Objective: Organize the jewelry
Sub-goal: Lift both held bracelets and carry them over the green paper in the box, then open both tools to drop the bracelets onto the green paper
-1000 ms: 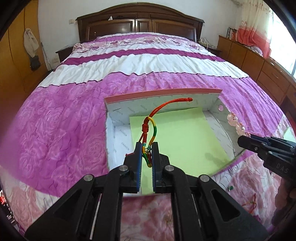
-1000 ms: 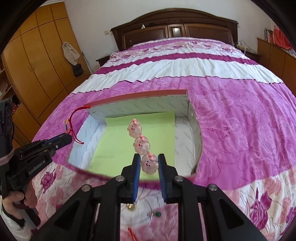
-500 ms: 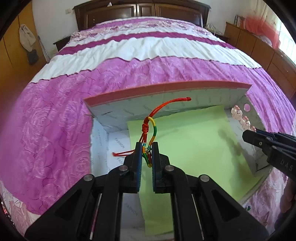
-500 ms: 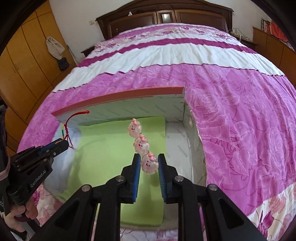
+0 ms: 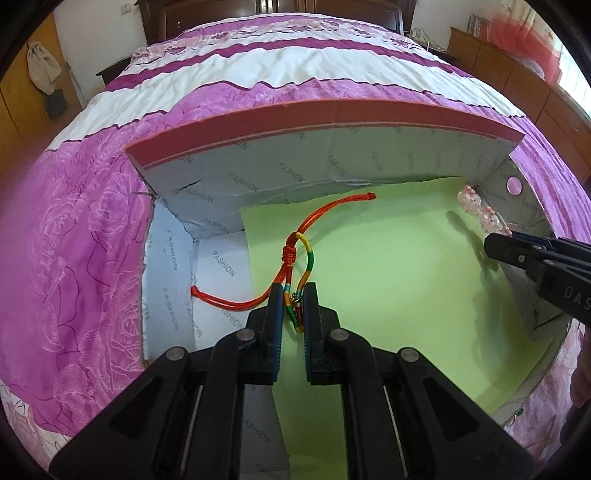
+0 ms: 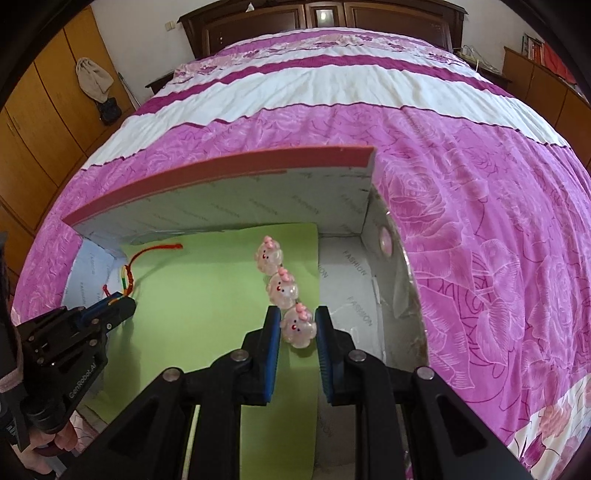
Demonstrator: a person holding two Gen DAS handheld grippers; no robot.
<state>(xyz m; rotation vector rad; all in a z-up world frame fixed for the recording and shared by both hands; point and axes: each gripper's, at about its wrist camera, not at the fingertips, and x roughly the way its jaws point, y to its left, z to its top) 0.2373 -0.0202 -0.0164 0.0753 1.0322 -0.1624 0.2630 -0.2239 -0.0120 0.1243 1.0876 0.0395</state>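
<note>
An open cardboard box [image 5: 332,155] with a pink rim [image 6: 229,166] lies on the bed, lined with a green sheet [image 5: 388,280]. My left gripper [image 5: 294,299] is shut on a red and multicoloured cord bracelet [image 5: 306,251] and holds it inside the box, over the left part of the sheet. It also shows in the right wrist view [image 6: 125,306]. My right gripper [image 6: 297,325] is shut on a string of pink pig beads [image 6: 282,288], held inside the box near the right wall. The beads [image 5: 480,210] and right gripper [image 5: 491,242] show at the right in the left wrist view.
The bed has a pink floral and white striped cover [image 6: 480,184]. A dark wooden headboard [image 6: 325,18] stands at the far end. Orange wardrobes [image 6: 33,122] line the left side and low cabinets [image 5: 524,81] the right.
Both grippers have moved forward and down into the box, carrying the bracelet and the pig beads. The box now fills much more of both views.
</note>
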